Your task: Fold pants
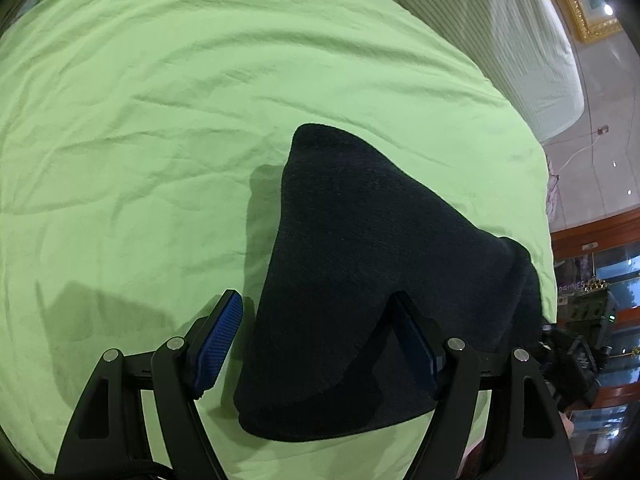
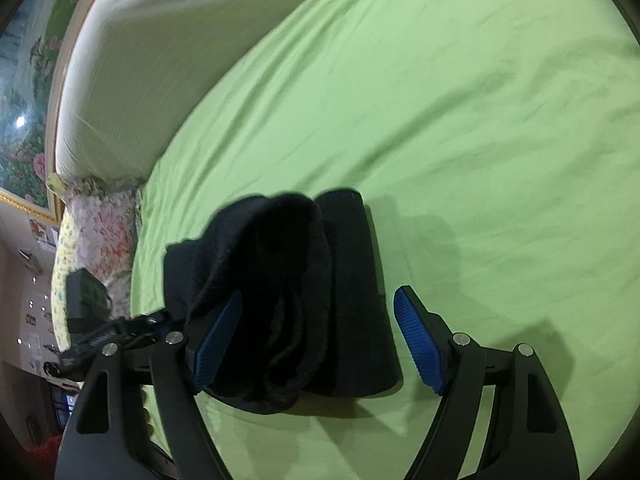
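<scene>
**Dark pants bundled on the green sheet, both grippers spread**

Left wrist view: the left gripper [image 1: 316,340] stands with its jaws wide apart, blue pads showing. The black pants [image 1: 360,280] lie folded into a thick bundle on the green bedsheet [image 1: 140,120], running from the frame's centre toward 5 o'clock. The bundle fills the gap between the fingers; the pad at 7 o'clock stands just clear of the cloth, while the other sits against or over it, and contact cannot be told. A white striped mattress edge [image 1: 532,60] shows at 1 o'clock.

Right wrist view: the right gripper [image 2: 318,340] is likewise spread. The pants [image 2: 288,300] sit between its fingers, slightly toward 7 o'clock, fleecy inner side showing. The pad at 4 o'clock is well clear; the one at 7 o'clock lies beside the cloth. A floral pillow [image 2: 100,232] rests at 9 o'clock.
</scene>
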`<state>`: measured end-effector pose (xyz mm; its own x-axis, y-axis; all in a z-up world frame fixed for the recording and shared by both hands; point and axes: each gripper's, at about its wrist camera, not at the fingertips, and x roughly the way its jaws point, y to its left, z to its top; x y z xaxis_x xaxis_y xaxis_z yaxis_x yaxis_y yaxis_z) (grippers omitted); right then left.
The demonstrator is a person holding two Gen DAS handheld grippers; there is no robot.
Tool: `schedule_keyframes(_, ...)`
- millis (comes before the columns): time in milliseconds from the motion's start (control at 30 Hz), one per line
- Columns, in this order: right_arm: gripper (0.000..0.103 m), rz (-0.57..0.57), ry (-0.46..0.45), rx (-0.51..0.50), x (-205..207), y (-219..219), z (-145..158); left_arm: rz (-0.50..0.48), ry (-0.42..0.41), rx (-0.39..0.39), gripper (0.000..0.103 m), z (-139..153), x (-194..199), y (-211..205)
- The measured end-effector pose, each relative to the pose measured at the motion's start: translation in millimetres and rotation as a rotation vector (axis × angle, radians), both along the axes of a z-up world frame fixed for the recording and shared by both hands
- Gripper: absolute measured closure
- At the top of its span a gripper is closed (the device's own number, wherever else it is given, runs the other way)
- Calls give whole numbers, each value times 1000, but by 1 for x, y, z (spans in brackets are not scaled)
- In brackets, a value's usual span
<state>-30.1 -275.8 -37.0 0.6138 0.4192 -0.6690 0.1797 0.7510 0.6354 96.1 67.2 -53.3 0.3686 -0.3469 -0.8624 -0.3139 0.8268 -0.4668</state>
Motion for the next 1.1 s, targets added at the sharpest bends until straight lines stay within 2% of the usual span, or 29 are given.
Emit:
schedule_keyframes(233, 25, 14, -118, -58, -8, 11, 30, 8, 9, -25, 25, -5, -1, 5)
schedule_keyframes(367, 24, -74, -148, -99, -16, -2, 39, 3, 9, -27, 25, -6, 0, 5)
schedule_keyframes(433, 24, -70, -155, -66, -14, -6, 40, 1, 13, -26, 25, -6, 0, 5)
schedule_keyframes(500, 24, -31, -144, -29, -7, -2, 37, 1, 12, -28, 25, -6, 1, 4)
schedule_keyframes(567, 24, 15, -100, -34, 1, 8, 30, -3, 11, -29, 26, -7, 4, 4)
schedule_keyframes(700, 24, 48, 6, -36, 15, 17, 1, -8, 3, -24, 25, -9, 6, 6)
schedule_keyframes(800, 25, 63, 37, 6, 19, 15, -19, -6, -7, -28, 26, -13, 6, 7)
schedule_keyframes(867, 35, 70, 46, 61, 20, 10, -29, -3, -9, -46, 29, -16, 6, 7)
schedule_keyframes(900, 35, 72, 44, 73, 20, 8, -30, -2, -12, -59, 32, -18, 7, 7)
schedule_keyframes(1000, 42, 99, 35, 49, 20, 11, -26, 3, -17, -74, 37, -21, 7, 6)
schedule_keyframes(1100, 53, 115, 16, 48, 18, 14, -20, -6, -32, -87, 47, -20, 5, 7)
